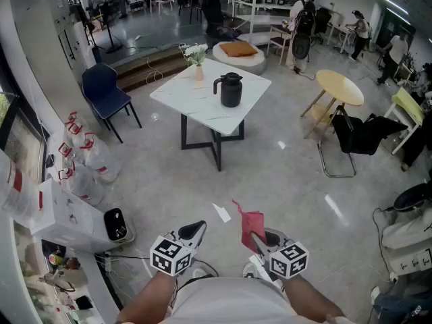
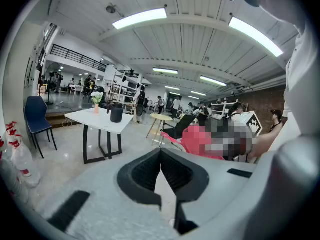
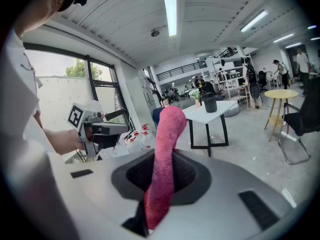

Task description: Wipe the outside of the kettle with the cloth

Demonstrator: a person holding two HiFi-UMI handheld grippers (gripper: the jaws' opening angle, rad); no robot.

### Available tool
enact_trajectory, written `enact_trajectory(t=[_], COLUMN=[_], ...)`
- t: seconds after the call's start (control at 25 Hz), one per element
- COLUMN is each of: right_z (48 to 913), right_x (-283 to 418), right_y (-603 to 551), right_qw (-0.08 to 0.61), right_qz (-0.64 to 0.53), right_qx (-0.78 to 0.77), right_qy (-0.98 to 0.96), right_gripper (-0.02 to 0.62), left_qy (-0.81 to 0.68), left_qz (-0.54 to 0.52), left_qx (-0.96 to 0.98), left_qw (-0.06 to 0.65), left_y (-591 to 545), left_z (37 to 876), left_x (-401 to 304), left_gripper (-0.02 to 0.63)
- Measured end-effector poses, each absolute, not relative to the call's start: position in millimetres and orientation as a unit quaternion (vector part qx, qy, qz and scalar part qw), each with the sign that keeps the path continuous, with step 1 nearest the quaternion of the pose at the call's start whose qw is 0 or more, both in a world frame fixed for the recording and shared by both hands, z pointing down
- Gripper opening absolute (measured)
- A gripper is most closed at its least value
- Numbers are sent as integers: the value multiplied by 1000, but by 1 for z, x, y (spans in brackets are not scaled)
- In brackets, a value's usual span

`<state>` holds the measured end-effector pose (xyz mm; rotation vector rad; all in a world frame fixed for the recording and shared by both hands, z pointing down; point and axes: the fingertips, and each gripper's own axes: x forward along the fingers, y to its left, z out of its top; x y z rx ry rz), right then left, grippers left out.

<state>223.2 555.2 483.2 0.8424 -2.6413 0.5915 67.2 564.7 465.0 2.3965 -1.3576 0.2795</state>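
Note:
A black kettle (image 1: 229, 90) stands on a white square table (image 1: 196, 103) far ahead across the floor; it also shows small as the kettle (image 2: 116, 113) and the kettle (image 3: 210, 103) in the gripper views. My right gripper (image 1: 253, 238) is shut on a pink-red cloth (image 1: 251, 221), which sticks up between its jaws as the cloth (image 3: 164, 159). My left gripper (image 1: 196, 231) is shut with nothing in it, its jaws meeting in the left gripper view. Both are held close to the body, well short of the table.
A small vase of flowers (image 1: 197, 59) shares the table. A blue chair (image 1: 108, 96) stands to its left, a round wooden table (image 1: 339, 86) and a black chair (image 1: 358, 137) to its right. Bags and boxes (image 1: 74, 181) line the left wall. People work at the room's far end.

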Motion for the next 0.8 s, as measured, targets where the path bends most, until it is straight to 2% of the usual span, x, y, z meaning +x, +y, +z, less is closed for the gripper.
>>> enact_trajectory(t=[0.44,0.64,0.8], right_z=[483,472,475], right_x=[211,191,179], right_y=[557,569,576], right_qw=[161,144,161], right_qz=[201,200,194], right_qx=[279,245,250], right_qy=[-925,-937,-935], right_gripper=[63,66,66], left_qy=[-480,-481,-480], left_qz=[100,94,90], left_qx=[851,849,850], left_qw=[189,196,199], left_y=[565,565,570], left_z=[468,467,469], left_x=[60,52,40], left_gripper=[3,3,3])
